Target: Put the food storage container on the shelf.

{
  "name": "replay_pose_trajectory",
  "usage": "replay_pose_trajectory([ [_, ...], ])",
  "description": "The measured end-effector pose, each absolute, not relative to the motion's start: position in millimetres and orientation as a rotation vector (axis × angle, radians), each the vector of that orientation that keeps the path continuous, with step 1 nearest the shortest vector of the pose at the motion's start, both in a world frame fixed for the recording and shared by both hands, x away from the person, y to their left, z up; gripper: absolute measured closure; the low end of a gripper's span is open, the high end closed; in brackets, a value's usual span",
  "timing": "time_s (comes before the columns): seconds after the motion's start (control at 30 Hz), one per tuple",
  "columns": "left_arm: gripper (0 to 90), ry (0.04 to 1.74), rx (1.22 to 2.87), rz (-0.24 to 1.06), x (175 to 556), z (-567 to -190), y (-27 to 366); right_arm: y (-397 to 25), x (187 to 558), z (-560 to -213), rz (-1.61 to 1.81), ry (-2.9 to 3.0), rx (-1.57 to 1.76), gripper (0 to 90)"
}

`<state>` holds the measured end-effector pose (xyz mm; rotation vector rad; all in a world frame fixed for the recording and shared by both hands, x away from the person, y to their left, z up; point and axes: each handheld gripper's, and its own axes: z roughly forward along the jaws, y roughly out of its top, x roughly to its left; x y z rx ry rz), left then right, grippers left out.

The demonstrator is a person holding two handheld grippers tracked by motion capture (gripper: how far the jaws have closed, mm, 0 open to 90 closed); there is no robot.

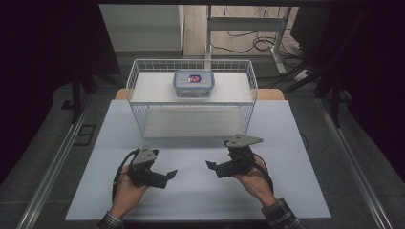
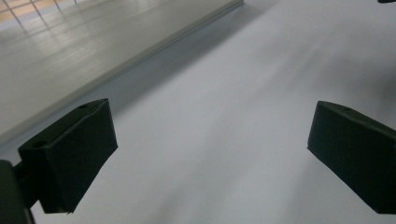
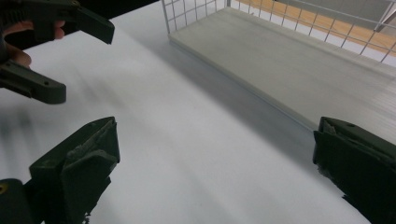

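Note:
A clear plastic box with a blue lid (image 1: 193, 83) rests on the top board of a white wire rack (image 1: 137, 112) at the table's back centre. Its bottom board (image 3: 289, 60) lies at table level, open toward me, and is bare. My left gripper (image 1: 168, 177) hovers over the white sheet, front left, pointing right, open with nothing between its jaws (image 2: 210, 154). My right gripper (image 1: 212, 168) faces it from the front right, also open and holding nothing (image 3: 215, 158). In the right gripper view the left gripper (image 3: 84, 63) appears at the upper left.
A white sheet (image 1: 200, 200) covers the table from the rack to the front edge. Metal rails (image 1: 57, 162) run along both sides. Behind the rack stand a desk frame (image 1: 248, 24) and floor cables (image 1: 262, 45). Dark surroundings at left and right.

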<state>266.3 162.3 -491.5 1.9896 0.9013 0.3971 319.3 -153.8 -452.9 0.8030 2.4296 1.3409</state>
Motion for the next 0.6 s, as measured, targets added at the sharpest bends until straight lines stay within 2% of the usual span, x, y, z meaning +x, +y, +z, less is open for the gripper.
replay_pose_trajectory([
  [0.6,0.7,0.948,1.981,0.433,240.0,-500.5,183.7,-185.3,299.4,-462.1,1.333,2.383,0.867,0.1],
])
